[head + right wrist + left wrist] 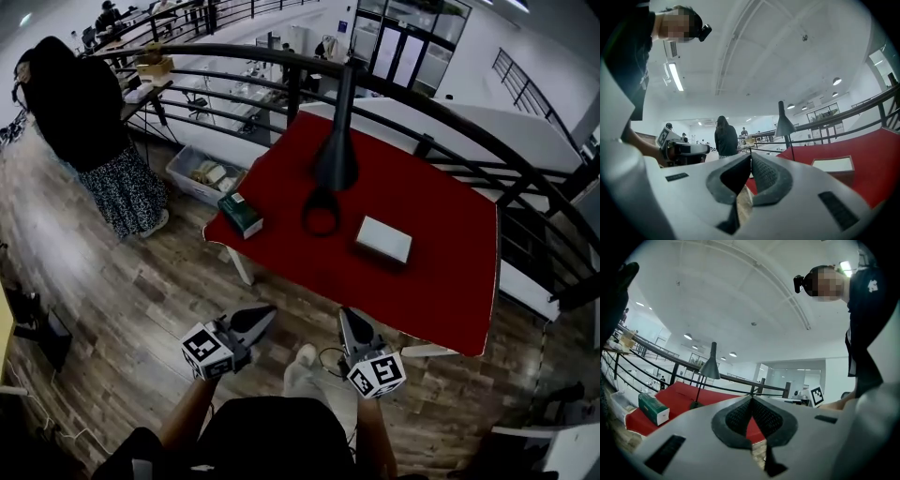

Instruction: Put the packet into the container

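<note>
On the red surface (431, 281) lie a green rectangular packet (241, 215) and a white shallow container (383, 239); left claw (268, 315) and right claw (346, 314) are pinched together, empty.

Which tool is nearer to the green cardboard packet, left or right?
Left. The left tool hangs off the red table's near edge, roughly in line with the green cardboard packet; the right tool sits further right, nearer the white rectangular container.
</note>
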